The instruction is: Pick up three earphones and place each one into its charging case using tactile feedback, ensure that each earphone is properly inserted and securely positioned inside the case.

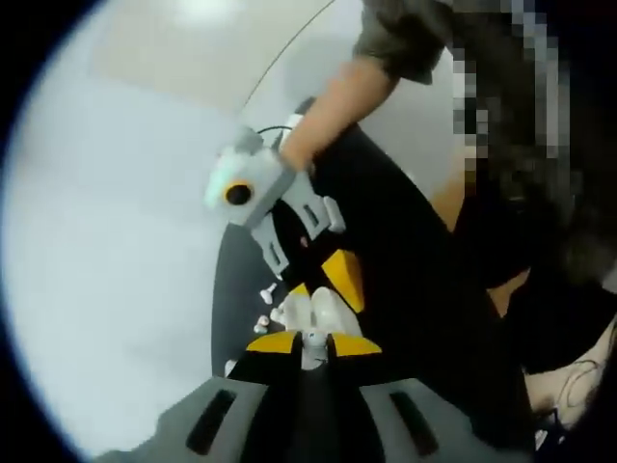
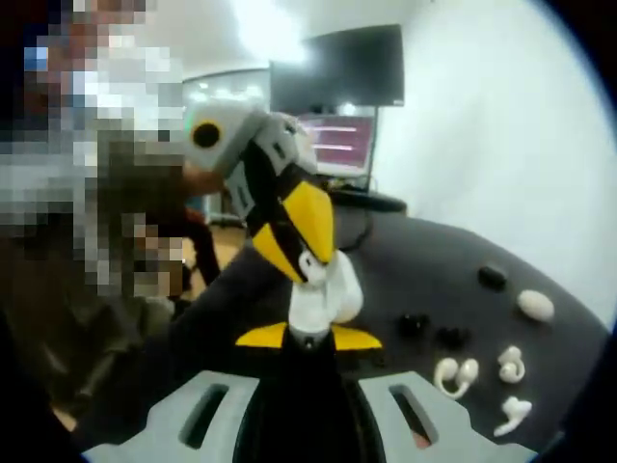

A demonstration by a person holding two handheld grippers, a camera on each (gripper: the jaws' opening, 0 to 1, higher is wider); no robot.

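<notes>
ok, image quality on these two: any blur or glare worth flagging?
Left gripper view: soft throughout, with a washed-out pale wall and the other tool smeared. Right gripper view: ceiling light blown out, monitor overexposed, white case near the lens blurry, earphones on the dark table fairly legible; fisheye bending toward the edges in both.

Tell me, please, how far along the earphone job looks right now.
Early. Both grippers, left and right, are shut on a white charging case lifted above the table. Three white earphones lie loose on it, so all appear left to insert.
</notes>
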